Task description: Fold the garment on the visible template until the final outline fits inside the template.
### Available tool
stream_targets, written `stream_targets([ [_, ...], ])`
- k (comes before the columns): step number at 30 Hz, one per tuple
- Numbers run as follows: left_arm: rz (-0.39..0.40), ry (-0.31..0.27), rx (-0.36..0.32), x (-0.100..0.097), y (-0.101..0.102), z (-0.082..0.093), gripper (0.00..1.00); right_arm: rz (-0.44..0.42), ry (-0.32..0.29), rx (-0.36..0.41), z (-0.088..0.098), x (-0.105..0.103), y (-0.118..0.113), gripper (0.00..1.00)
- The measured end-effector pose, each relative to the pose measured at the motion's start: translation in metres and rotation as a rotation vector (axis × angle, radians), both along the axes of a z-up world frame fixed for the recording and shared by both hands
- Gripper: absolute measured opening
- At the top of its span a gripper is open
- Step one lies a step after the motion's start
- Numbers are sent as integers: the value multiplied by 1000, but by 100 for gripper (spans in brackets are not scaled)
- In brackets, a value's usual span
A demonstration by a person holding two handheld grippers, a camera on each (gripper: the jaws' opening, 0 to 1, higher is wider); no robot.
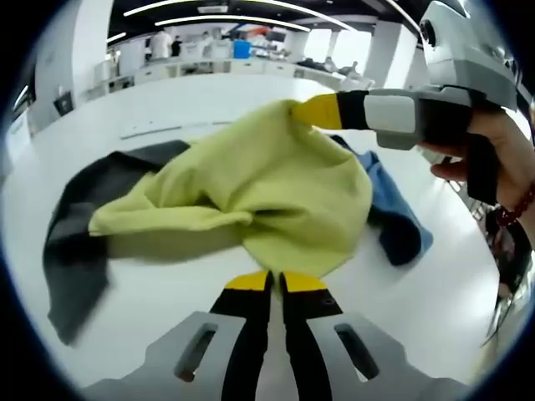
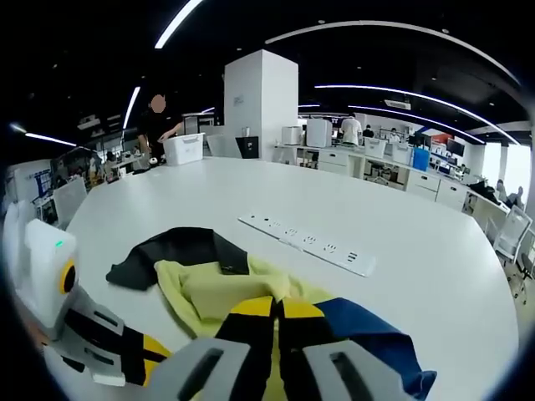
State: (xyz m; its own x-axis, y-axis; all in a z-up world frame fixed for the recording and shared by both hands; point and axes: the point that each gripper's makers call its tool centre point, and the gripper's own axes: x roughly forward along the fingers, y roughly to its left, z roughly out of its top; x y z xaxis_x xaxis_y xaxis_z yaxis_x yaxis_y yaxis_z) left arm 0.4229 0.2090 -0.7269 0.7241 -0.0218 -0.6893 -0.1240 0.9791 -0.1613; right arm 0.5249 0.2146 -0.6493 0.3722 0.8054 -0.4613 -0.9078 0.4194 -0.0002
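Yellow garment lies bunched mid-table, over a black cloth and a blue cloth. Right gripper pinches the garment's far edge, lifting it. Left gripper jaws nearly together at the garment's near edge; grip cannot be told. Power strip sits further toward the far edge.

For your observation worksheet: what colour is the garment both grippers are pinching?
Pale yellow-green garment; the left gripper view shows it best.
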Motion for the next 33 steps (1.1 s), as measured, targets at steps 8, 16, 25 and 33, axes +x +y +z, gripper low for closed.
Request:
stream_targets([
  [8, 23, -20, -53, -4, 3, 3, 0, 24, -10, -5, 7, -9, -1, 0],
  [16, -33, -55, -15, -21, 9, 20, 0, 110, -28, -26, 19, -39, 2, 0],
  [25, -47, -56, -12, -31, 12, 17, 0, 234, -82, -82, 25, -91, 10, 0],
  [33, -35, -79, -33, -39, 11, 17, 0, 283, -94, -98, 18, -118, 16, 0],
])
